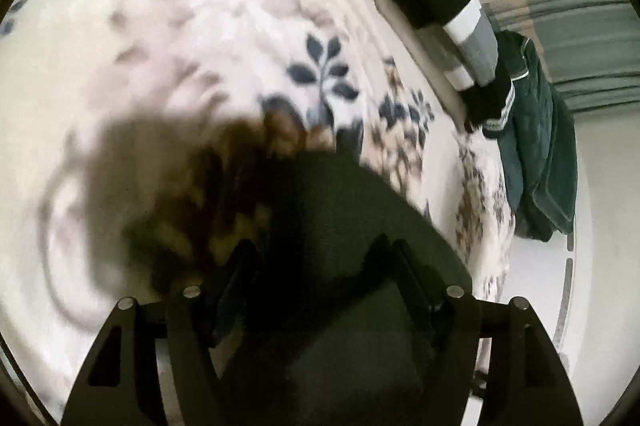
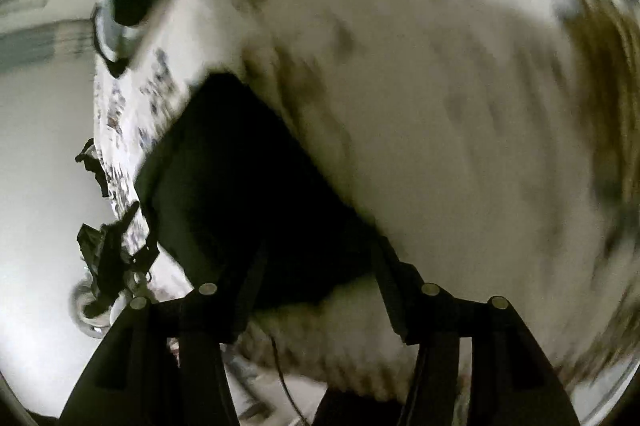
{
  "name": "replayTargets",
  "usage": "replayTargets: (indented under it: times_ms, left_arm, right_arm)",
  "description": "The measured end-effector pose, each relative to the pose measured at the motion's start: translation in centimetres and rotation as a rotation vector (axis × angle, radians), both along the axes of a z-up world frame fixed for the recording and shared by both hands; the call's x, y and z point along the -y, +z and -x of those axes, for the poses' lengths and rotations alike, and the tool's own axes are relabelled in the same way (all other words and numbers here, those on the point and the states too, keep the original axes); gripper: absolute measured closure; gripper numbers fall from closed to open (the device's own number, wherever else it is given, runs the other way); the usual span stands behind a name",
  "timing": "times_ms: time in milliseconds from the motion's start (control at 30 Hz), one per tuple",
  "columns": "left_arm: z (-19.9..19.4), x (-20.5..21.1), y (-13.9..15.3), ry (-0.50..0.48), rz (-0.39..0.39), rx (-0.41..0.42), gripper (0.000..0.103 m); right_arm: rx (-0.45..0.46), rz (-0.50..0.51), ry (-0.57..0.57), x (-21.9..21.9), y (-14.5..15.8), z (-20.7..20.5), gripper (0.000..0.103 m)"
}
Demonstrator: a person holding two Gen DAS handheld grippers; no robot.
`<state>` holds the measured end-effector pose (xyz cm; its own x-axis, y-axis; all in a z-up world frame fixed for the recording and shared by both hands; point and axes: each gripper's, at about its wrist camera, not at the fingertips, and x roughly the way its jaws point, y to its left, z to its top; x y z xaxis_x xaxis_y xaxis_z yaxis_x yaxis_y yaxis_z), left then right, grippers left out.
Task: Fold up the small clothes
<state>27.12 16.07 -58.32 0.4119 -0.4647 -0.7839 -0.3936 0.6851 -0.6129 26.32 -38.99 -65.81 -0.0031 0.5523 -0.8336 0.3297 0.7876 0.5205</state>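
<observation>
The bed, under one white cover printed with blue and brown leaves, fills most of both wrist views and carries everything. On it, largest of the task's things in view, lies one dark garment, a flat black piece low in the left wrist view around six o'clock and, in the right wrist view, running from the centre down toward seven o'clock. It looks light, limp and soft, likely to sag and slide on the fleecy cover; I would take it by a corner or along a hem, one corner to each tool, so a fold stays square. At two o'clock in the left view sits one stack of folded clothes, dark with white and grey bands, and just below it, at three o'clock, one teal garment drapes over the bed's edge; how many pieces the stack holds I cannot tell. There are two tools. The left tool has its jaws spread, with the dark cloth lying beneath and between them but not pinched. The right tool is likewise spread over the garment's near edge, pressing on nothing. Motion blur hides finer creases and seams.
</observation>
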Motion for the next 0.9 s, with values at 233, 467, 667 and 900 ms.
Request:
replayTargets:
  times_ms: [233,467,667,900]
  left_arm:
    - [-2.2,-0.1,-0.9,0.017,-0.07,0.045,0.081]
    - [-1.4,-2.6,-1.0,0.128,0.036,0.068,0.082]
    - [-0.8,-4.8,-0.4,0.155,0.091,0.061,0.068]
    - [5.4,-1.9,0.1,0.054,0.004,0.079,0.039]
  right_arm:
    - [0.229,0.025,0.301,-8.1,-2.1,-10.4,0.046]
    - [0.388,0.135,0.199,-10.3,-1.0,-13.4,0.098]
    - [0.187,0.115,0.075,-8.4,-4.3,-15.8,0.098]
    - [0.213,-0.05,0.328,-16.0,0.9,-18.2,0.031]
